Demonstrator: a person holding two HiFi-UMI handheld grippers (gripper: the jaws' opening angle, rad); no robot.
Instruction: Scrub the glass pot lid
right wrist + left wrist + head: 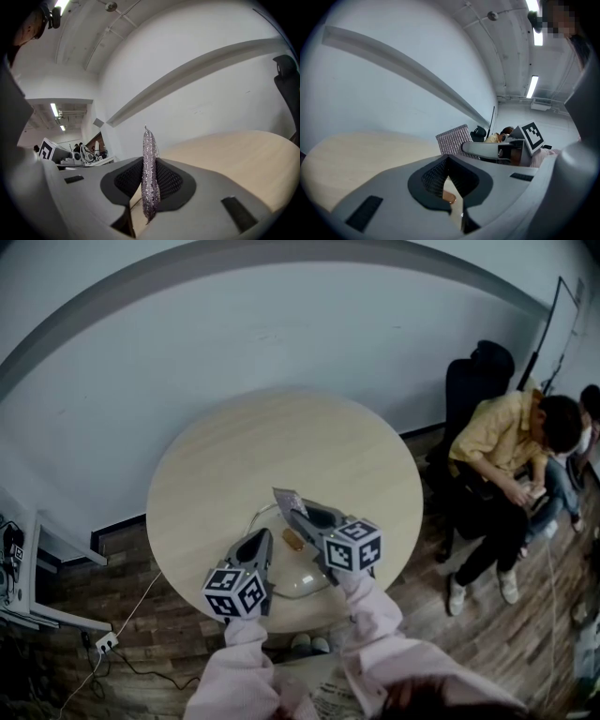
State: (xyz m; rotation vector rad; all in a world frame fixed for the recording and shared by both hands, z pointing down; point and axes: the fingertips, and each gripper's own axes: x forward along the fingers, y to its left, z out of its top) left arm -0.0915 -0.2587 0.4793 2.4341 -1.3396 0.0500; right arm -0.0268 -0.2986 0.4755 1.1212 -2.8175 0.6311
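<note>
- The left gripper (262, 540), jaws closed at their tips, sits over the glass pot lid (306, 583) at the near edge of the tabletop (281, 442), beside the copper knob (292, 540); it should keep the lid from sliding.
- The right gripper (300, 515) clamps a silver scouring pad (287, 500) above the lid; better to lower it flat and rub in small circles.

Inventory, referenced to the round table (281, 456), quantity one.

On the table: one glass pot lid (302, 582) with one copper knob (292, 540).

Above the table: my two tongs, left gripper (263, 534) and right gripper (294, 516). I count two marker cubes (234, 592) and one silver scouring pad (286, 500).

Right of the table: two seated people (506, 442) and one black office chair (473, 381).

Left of the table, on the floor: one power strip (106, 643).
</note>
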